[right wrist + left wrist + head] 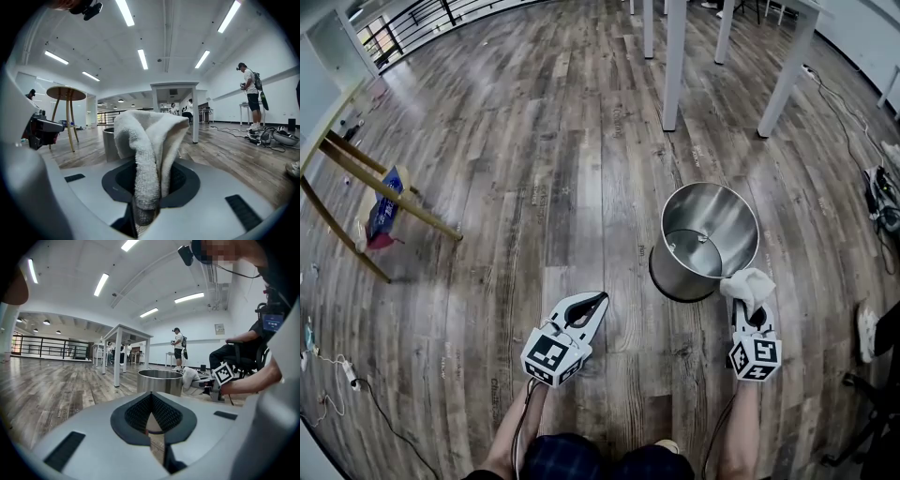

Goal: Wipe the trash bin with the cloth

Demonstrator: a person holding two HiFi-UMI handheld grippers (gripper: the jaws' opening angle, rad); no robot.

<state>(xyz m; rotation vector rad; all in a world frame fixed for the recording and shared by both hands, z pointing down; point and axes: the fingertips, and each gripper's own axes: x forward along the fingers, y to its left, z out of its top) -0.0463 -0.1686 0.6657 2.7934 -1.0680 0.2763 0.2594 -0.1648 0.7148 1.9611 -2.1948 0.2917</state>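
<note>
The trash bin (709, 234) is of bare metal: satin and rather dull on the outer wall, glossy and mirror-like inside. The cloth (748, 286) is white terry, thick, with a rough looped pile. The left tongs (151, 395) and the right tongs (753, 314) have smooth matt grey shells, plastic by the look, and their dark pads (136, 413) carry a fine ribbed texture. The floor (534, 187) is of grey-brown wood planks with clear grain and a low sheen.

trash bin (705, 239): shiny steel, open top, is standing upright on the floor (534, 187) | cloth (748, 286): white, bunched, is being pinched by the right gripper (751, 314), just beside the bin's rim
</note>
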